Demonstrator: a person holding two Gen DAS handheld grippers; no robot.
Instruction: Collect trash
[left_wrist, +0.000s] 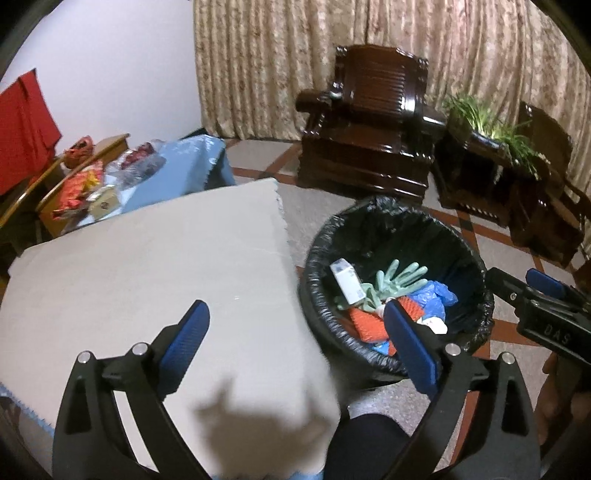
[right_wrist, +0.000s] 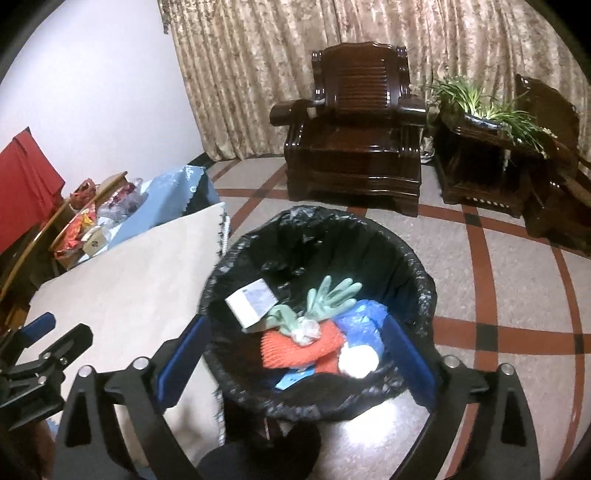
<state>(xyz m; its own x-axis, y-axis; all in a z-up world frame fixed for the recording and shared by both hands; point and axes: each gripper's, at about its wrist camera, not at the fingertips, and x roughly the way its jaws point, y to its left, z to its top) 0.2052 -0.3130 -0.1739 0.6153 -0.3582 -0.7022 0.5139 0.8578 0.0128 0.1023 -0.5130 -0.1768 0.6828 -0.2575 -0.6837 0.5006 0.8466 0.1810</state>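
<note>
Trash sits in the black-lined bin on the floor beside the counter: green glove, white box, orange mesh, blue bag, white wad. Both grippers, left and right, hover with fingers wide, holding nothing. Looks like a drop just finished; next move calls for finding more trash, since the near counter shows none.

Blue bag partly buried, table clutter blurred

Living room — carved armchair, curtains.
</note>
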